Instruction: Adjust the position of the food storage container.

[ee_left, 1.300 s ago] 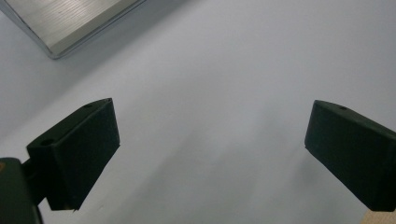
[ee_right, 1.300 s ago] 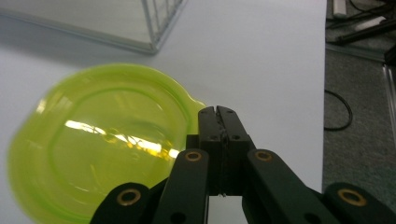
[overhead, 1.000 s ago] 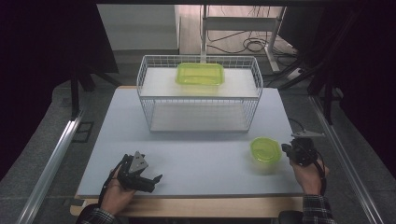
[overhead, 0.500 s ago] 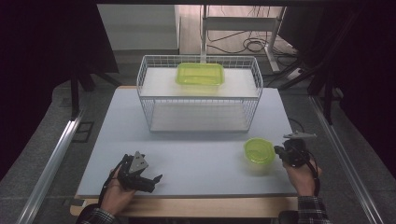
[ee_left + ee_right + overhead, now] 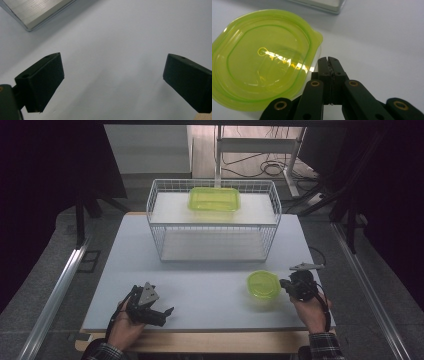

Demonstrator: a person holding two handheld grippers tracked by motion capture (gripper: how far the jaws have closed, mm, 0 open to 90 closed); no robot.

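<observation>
We saw dim, dark surroundings; the white table [image 5: 200, 290] lay evenly lit, and glare glinted off the green lid [image 5: 262, 67], slightly soft.

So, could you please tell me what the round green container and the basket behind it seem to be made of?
Round green container: probably translucent glossy plastic, since light glints on its lid and the table shows through. Basket: apparently white-coated metal wire, judging by its thin open grid.

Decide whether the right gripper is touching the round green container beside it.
Cannot tell. In the right gripper view the right gripper, jaws shut, sits against the edge of the round green container, but neither contact nor a gap shows plainly.
</observation>
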